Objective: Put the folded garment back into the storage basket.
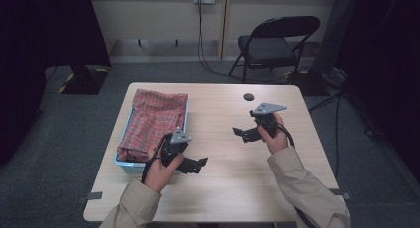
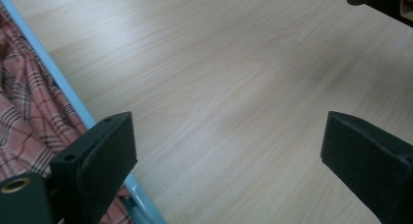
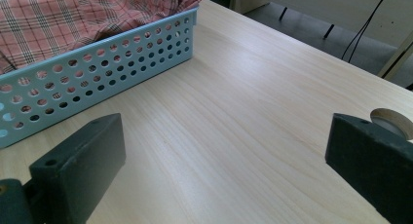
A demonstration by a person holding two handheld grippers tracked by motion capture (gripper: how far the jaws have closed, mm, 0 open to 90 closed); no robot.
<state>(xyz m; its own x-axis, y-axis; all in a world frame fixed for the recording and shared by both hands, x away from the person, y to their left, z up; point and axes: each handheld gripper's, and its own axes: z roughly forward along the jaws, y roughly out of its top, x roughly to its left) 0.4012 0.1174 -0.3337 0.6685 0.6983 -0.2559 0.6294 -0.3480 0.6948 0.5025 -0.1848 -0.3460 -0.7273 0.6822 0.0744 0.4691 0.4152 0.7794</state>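
Pale wooden table (image 1: 237, 178), light blue perforated basket (image 3: 97, 68) at its left side, holding a red checked cloth (image 1: 153, 119)

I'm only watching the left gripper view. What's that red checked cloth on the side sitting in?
Observer: The red checked cloth is piled in a light blue plastic basket whose wall is full of round holes.
Operator: Is the other tool holding anything?
Observer: No. The right tool is open and empty, over the pale wooden table, apart from the basket.
Operator: What's past the table?
Observer: A black folding chair stands on the grey floor beyond the far edge.
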